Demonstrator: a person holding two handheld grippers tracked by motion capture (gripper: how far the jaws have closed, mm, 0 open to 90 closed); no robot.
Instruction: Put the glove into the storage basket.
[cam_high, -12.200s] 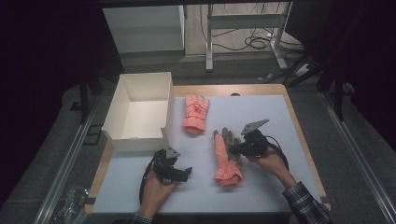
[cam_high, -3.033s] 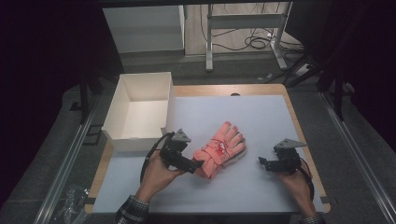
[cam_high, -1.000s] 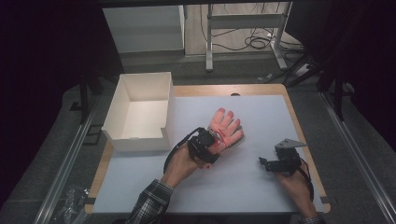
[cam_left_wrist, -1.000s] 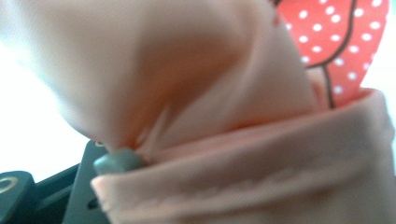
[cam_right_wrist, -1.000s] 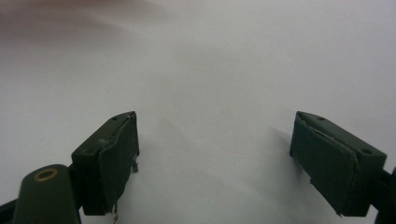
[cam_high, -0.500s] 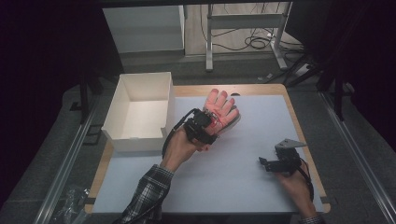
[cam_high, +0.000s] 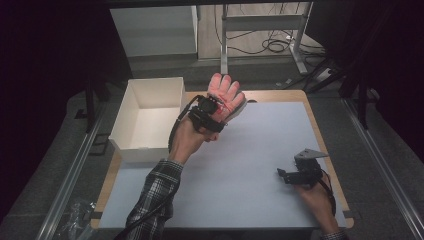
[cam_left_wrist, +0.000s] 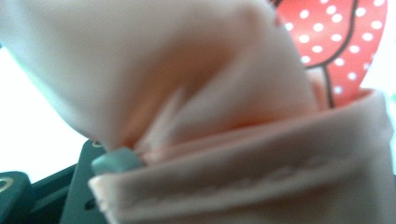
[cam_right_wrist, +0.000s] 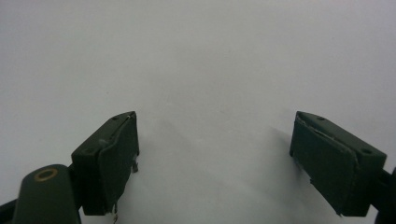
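Gloves (cam_high: 226, 94) that lay on the white mat (cam_high: 260, 165) a second ago now hang in the air near the white box (cam_high: 145, 120) — your left gripper (cam_high: 210, 112) clamps their cuffs. Boxing them looks next; your right gripper (cam_high: 292, 176) rests open, empty.

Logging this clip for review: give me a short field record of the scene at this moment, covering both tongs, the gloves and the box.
left tongs: shut on gloves, lifted off the table
gloves: pink pair, stacked, fingers pointing away from the person, beside the box
glove cuff: pinched, seen in the left gripper view
right tongs: open, nothing between the jaws, low over the mat
box: white, open top, looks empty, at the left edge of the table
mat: white
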